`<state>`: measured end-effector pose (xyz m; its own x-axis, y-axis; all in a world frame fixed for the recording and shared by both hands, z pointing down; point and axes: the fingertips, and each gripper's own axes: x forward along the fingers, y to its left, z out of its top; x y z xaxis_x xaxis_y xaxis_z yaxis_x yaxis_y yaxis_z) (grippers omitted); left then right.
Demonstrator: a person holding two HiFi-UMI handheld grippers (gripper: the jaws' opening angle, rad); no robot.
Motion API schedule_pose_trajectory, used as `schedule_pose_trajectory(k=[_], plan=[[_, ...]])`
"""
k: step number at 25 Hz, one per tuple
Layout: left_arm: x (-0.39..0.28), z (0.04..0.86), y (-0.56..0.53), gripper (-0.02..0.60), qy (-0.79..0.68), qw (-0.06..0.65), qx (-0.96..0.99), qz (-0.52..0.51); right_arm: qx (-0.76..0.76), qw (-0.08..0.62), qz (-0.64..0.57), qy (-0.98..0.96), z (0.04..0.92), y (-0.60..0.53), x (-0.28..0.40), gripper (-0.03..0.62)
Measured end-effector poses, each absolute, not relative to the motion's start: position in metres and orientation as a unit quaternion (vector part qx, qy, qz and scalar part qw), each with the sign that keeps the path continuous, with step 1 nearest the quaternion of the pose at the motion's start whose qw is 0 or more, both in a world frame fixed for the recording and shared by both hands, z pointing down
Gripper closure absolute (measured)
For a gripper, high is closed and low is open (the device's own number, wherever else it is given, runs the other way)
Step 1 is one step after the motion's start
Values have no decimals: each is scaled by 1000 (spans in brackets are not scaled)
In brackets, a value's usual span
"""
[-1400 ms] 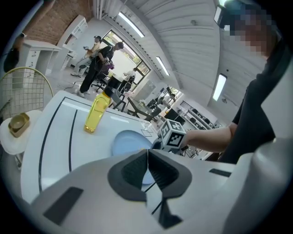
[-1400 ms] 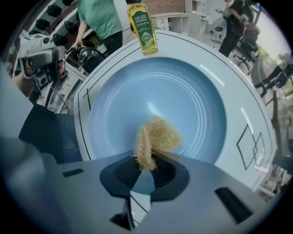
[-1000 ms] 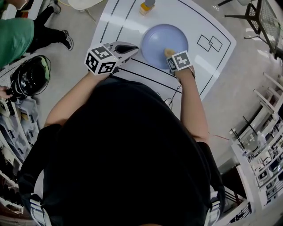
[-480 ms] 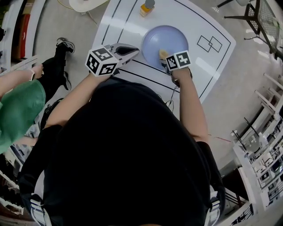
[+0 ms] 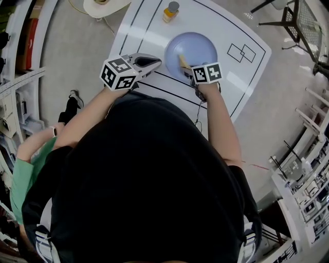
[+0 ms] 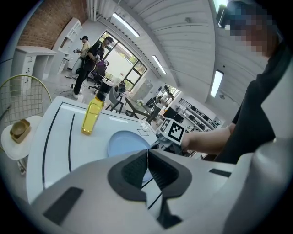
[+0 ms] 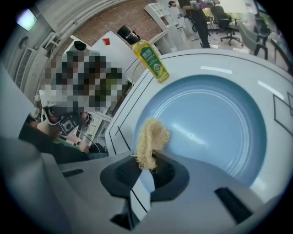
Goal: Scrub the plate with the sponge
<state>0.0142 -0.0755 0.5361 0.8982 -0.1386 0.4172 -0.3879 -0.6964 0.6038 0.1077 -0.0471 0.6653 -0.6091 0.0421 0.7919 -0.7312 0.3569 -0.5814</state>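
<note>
A pale blue plate (image 5: pixel 198 45) lies on the white mat (image 5: pixel 149 31). My right gripper (image 5: pixel 188 68) is shut on a tan, fibrous sponge (image 5: pixel 182 62), which presses on the plate's near left part. In the right gripper view the sponge (image 7: pixel 150 138) sticks out from between the jaws of the right gripper (image 7: pixel 145 167) over the plate (image 7: pixel 215 123), close to its left rim. My left gripper (image 5: pixel 156 61) is held just left of the plate, above the mat, shut with nothing in it. In the left gripper view the left gripper (image 6: pixel 147 161) has its jaws closed in front of the plate (image 6: pixel 123 142).
A yellow bottle (image 5: pixel 170 10) stands on the mat beyond the plate, and is also seen as the bottle (image 6: pixel 91 116) and the bottle (image 7: pixel 151 59). Two outlined rectangles (image 5: pixel 243 50) are printed right of the plate. A person in green (image 5: pixel 25 169) is on the floor at the left. A chair (image 5: pixel 303 20) stands far right.
My right gripper has dragged the sponge leftward across the plate's near part. The left gripper has barely moved. The person in green has moved down the left side.
</note>
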Motion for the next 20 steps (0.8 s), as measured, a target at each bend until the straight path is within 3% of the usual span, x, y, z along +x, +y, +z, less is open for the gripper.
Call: schedule_pose_trajectory(k=[20], plan=[[33, 472, -37, 572, -151, 294, 928, 170, 327, 275, 411, -805, 555, -51, 141, 554]])
